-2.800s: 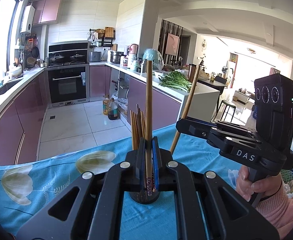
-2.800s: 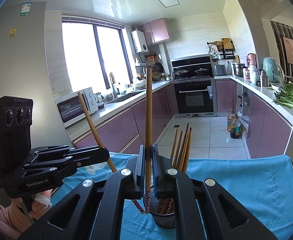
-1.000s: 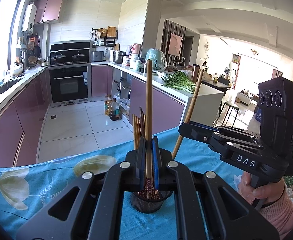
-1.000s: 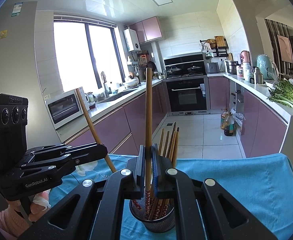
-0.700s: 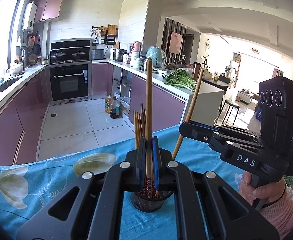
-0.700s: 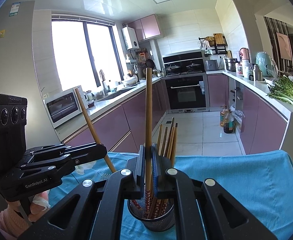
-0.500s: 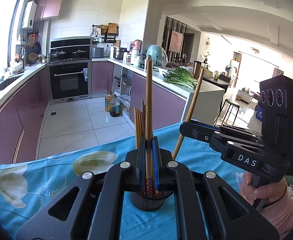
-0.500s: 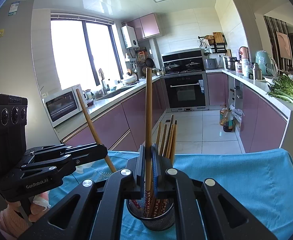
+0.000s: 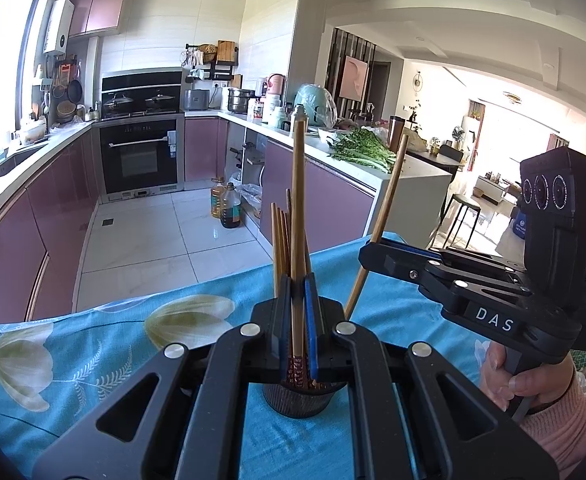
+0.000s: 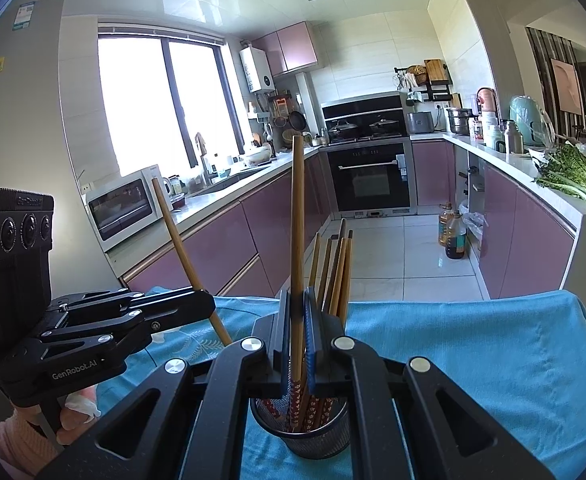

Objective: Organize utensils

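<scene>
Left wrist view: centre frame, black left gripper (image 9: 299, 332) clamped on a long upright wooden chopstick (image 9: 298, 216), patterned tip dipping into the dark mesh cylindrical utensil cup (image 9: 297, 400) standing on the turquoise flower-print tablecloth (image 9: 93, 344). More wooden chopsticks (image 9: 280, 240) bunched upright in the cup. At right, black right gripper (image 9: 369, 256) gripping a slanted second chopstick (image 9: 385, 208).

Right wrist view: lower centre, right gripper (image 10: 297, 344) pinched tight on its chopstick (image 10: 296, 232) over the cup (image 10: 313, 436). At left, left gripper (image 10: 209, 304) holding its tilted chopstick (image 10: 177, 236).
</scene>
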A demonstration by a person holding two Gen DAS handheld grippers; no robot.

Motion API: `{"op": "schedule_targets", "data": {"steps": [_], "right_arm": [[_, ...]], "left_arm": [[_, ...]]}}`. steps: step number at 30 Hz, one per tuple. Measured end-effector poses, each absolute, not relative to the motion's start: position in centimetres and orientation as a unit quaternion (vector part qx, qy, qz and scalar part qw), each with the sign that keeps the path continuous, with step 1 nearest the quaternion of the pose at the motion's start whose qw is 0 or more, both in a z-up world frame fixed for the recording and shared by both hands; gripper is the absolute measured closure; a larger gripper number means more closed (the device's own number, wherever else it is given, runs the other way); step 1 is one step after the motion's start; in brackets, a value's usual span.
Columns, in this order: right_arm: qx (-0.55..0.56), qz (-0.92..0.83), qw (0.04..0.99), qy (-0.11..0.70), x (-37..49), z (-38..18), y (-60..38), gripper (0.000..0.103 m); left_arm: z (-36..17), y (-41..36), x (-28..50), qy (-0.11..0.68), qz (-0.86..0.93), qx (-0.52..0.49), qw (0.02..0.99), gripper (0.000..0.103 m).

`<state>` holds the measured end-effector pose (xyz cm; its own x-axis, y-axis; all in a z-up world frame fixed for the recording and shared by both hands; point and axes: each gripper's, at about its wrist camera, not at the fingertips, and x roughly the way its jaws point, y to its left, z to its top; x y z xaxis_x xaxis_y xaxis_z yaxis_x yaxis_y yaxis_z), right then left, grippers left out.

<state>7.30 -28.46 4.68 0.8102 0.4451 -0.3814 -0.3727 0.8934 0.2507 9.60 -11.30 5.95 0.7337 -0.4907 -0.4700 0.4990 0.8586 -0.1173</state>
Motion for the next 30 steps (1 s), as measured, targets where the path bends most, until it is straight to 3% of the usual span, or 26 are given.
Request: {"op": "schedule_targets", "data": {"steps": [30], "right_arm": [[0.086,0.217,0.942,0.240,8.5,3.4,-28.8,0.097]], "left_arm": [[5.5,-11.5,9.9,0.272,-0.266,0.016,0.925,0.096]]}}
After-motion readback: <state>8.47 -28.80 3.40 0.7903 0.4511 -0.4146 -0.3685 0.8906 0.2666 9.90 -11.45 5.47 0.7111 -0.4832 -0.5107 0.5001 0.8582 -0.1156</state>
